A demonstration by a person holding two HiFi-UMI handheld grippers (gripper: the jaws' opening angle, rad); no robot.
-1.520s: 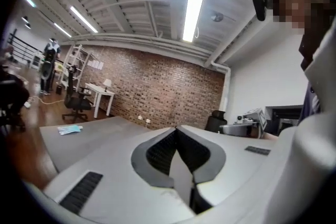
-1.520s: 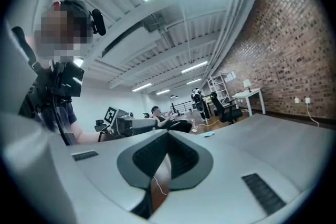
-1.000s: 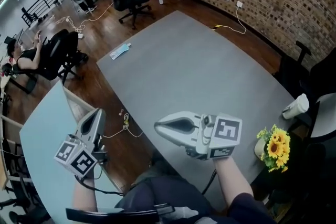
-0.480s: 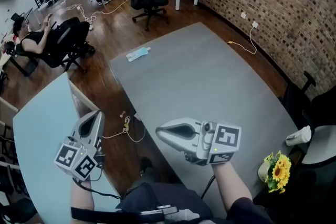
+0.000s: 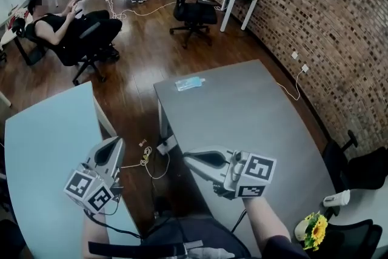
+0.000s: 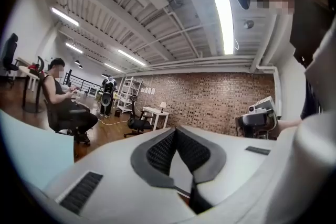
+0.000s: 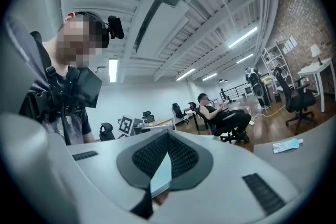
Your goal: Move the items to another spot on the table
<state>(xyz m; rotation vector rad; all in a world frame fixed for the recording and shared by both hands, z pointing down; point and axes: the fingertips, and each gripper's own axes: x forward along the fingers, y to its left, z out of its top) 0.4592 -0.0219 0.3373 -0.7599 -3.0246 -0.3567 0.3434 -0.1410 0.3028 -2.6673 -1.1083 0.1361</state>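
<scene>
Eyes on the pale-blue packet (image 5: 190, 84), flat on the grey table (image 5: 254, 124), right up by its far left corner and close to the edge. Only task item to be seen on that top, and well apart from both tools. Nothing gripped, so by the look of it a task barely begun.

Closer in: right gripper (image 5: 190, 158) held level over the near left edge of the grey table, jaws clenched tight, nothing between the pads. Left gripper (image 5: 114, 146) out by the right edge of the light-blue table (image 5: 42, 142), likewise clamped together and empty. Between the two tables, a strip of wooden floor with a tangle of cables (image 5: 145, 158).

Off to the near right, yellow flowers (image 5: 315, 230) in a vase and a white cup-like thing (image 5: 336, 198), both far from the packet.

Trouble ahead, probably: arriving with jaws clenched and merely nudging the packet, and with that edge so near, sending it over onto the floor. Also likely awkward: pinching something so thin and flat off a smooth top, with the pads scraping and the packet sliding away rather than lifting. Worth opening early and approaching from the edge side, so that any slip goes inward.
</scene>
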